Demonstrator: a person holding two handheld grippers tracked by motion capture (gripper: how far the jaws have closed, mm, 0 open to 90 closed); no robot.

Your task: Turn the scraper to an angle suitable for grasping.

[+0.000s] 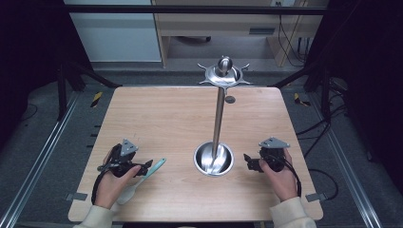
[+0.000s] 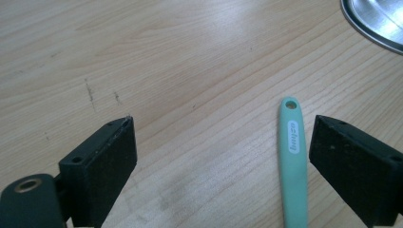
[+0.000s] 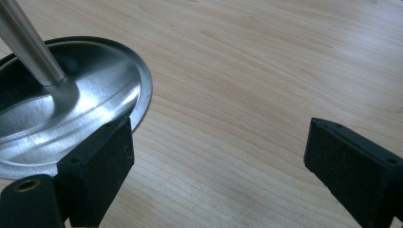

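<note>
- The left gripper (image 1: 142, 167) is held low at the near left of the table (image 1: 166, 114). Its jaws are spread wide, and nothing is pinched between them.
- The mint-green spatula (image 2: 292, 161) lies flat on the table, just inside the right-hand jaw as seen in the left gripper view. It is not touched by either pad.
- The handle end of the spatula, with its hanging hole, is pointed towards the stand's base (image 2: 375, 21). The pale blade lies near the person's left hand (image 1: 114, 183).
- The gripper is judged to be lined up along the handle so that the jaws can be closed across it. A small shift to the right would be needed to centre it.
- The right gripper (image 1: 249, 162) is held at the near right, just beside the stand's base, with its jaws likewise spread and empty.
- The steel stand (image 1: 217, 118) is set upright in the middle of the table. The hooks on its top ring (image 1: 224, 75) are judged to be intended for hanging the spatula by its hole.
</note>
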